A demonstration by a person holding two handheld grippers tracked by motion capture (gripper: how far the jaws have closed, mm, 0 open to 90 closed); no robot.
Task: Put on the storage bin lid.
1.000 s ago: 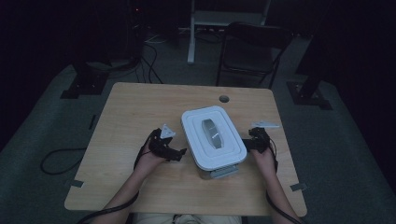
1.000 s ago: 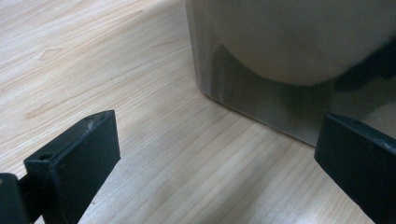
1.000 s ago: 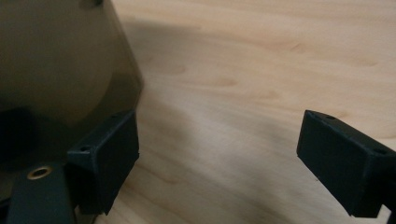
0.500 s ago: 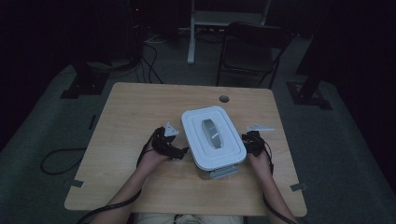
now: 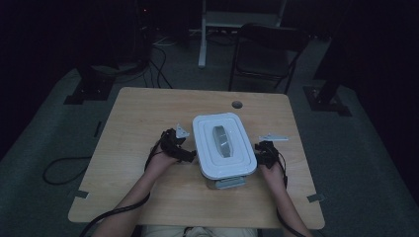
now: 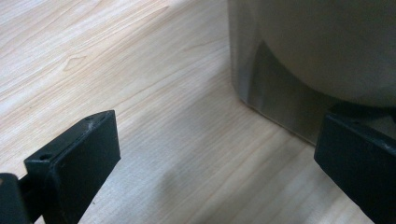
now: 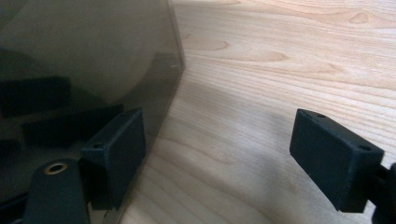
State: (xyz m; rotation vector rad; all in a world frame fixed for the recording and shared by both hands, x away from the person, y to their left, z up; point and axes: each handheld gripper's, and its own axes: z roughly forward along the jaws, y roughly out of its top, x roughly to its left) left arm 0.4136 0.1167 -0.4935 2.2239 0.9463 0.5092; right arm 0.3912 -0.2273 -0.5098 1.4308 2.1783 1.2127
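Left tongs (image 5: 191, 155): jaws wide apart, nothing between them, just beside the container's left wall.
Container (image 5: 224, 144): white-lidded, mid-table (image 5: 148, 113), between both tongs.
Right tongs (image 5: 258, 154): jaws just been closing a little, gaping over bare wood; one jaw against the container's right wall.

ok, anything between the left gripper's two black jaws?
Only bare wooden table in the left gripper view; the white-lidded plastic container sits beside one jaw.
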